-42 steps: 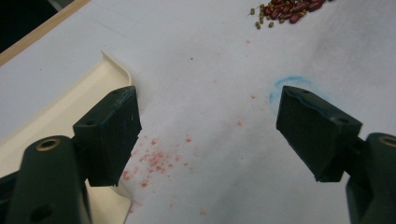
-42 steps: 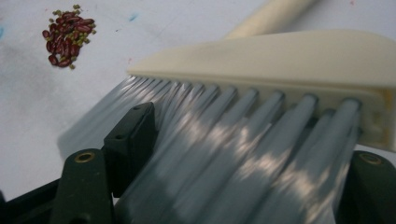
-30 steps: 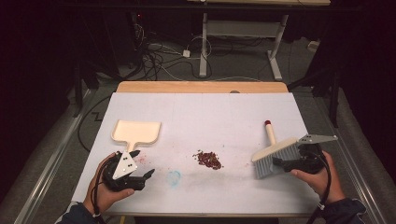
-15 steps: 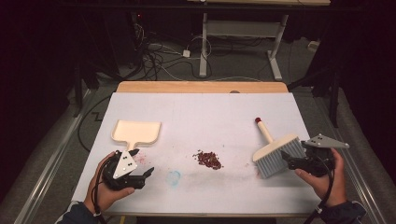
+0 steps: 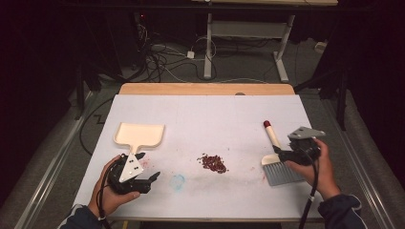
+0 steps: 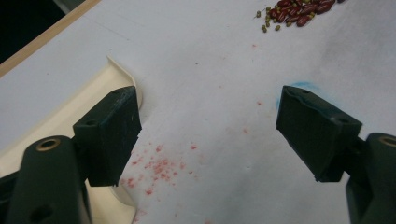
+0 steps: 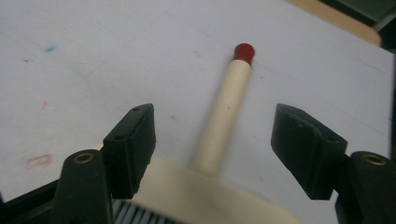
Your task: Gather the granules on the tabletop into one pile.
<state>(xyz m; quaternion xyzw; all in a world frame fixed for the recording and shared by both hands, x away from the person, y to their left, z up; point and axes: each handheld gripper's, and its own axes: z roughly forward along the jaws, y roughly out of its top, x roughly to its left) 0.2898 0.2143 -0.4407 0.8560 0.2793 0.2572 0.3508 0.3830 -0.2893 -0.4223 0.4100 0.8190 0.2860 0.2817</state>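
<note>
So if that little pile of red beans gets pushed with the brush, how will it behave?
The beans lie loose, so they would probably scatter rather than move as one. They look small and rounded, so some may roll across the smooth white table cover. The brush has wide bristles, which should help herd them.

Brush point(image 5: 277, 157) was held up tilted in the right gripper point(image 7: 212, 149) 1.0 s ago; half a second later it had dropped lower toward the table point(image 5: 215, 114). Now it lies flat on the white sheet, bristles toward the person, red-tipped handle pointing away. Right gripper's jaws now stand apart on either side of the handle (not touching it, per right gripper view). Right hand point(image 5: 317, 164) sits slightly further in from the right edge.
</note>
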